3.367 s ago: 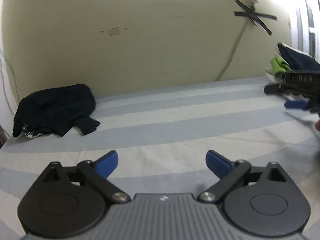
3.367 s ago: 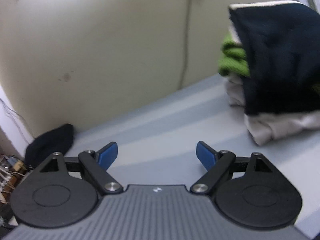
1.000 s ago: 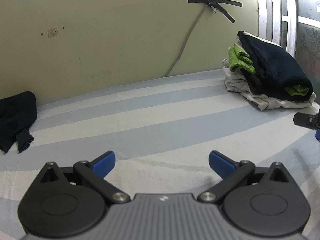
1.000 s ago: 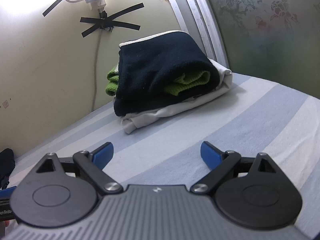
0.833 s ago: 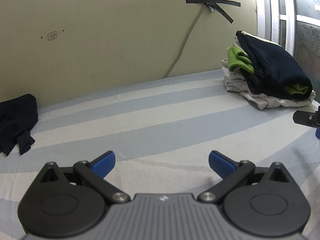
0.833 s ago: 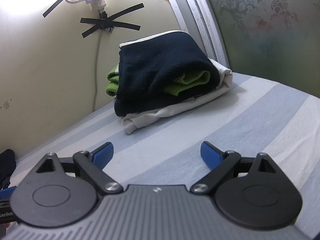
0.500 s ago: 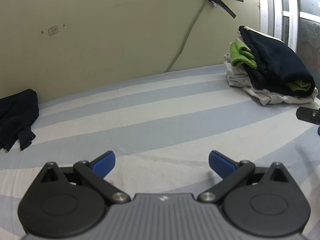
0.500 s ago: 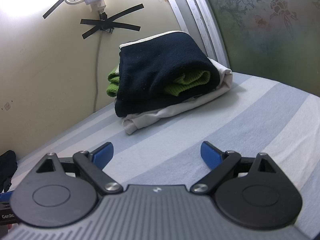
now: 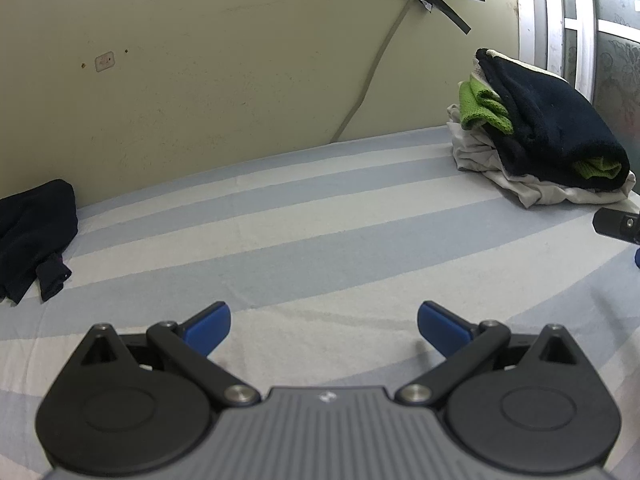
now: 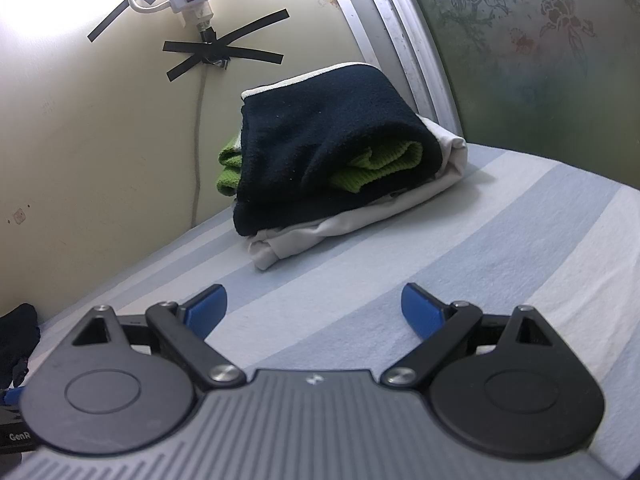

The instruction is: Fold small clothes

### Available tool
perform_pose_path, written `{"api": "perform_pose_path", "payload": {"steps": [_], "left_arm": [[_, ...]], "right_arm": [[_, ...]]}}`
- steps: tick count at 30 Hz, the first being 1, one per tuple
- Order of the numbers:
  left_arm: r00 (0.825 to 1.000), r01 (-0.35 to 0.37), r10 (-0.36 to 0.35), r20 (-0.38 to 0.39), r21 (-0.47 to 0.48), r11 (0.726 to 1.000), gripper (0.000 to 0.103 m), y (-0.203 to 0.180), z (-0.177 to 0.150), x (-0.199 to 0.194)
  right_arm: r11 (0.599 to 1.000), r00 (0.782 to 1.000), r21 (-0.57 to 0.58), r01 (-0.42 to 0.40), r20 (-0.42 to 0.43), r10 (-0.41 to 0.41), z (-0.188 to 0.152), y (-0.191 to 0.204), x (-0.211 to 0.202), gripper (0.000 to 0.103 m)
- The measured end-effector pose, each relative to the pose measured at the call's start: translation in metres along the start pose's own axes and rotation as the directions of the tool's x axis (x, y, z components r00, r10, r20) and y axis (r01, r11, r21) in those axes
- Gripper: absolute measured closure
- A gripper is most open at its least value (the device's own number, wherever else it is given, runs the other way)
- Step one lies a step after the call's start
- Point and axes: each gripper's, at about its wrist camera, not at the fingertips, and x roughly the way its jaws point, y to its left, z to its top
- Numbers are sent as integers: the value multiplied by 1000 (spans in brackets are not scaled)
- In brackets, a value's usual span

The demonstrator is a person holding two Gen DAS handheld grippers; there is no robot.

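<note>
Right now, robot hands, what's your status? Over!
Left gripper open, empty. Right gripper open, empty. Clothes pile ahead of right gripper, untouched; dark garment far left. Striped sheet between.

A bed with a blue-and-white striped sheet carries a pile of clothes at its right end by the wall, and a crumpled black garment at its left.

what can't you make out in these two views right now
- Dark garment, left wrist view: cut off by the left edge, its type unclear.
- Stack of clothes, right wrist view: how many pieces is hidden by the dark top layer.
- Right tool, left wrist view: only a tip shows at the right edge.
</note>
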Motion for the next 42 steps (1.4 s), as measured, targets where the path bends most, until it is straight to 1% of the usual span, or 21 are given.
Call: {"api": "perform_pose_path", "payload": {"steps": [12, 42], "left_arm": [[1000, -5, 5, 14, 34, 999, 0, -5, -2, -1], [1000, -10, 9, 24, 61, 998, 0, -10, -3, -3]], "right_arm": [[1000, 1000, 5, -15, 14, 15, 1, -2, -2, 7], [999, 999, 23, -24, 31, 23, 1, -4, -4, 7]]}}
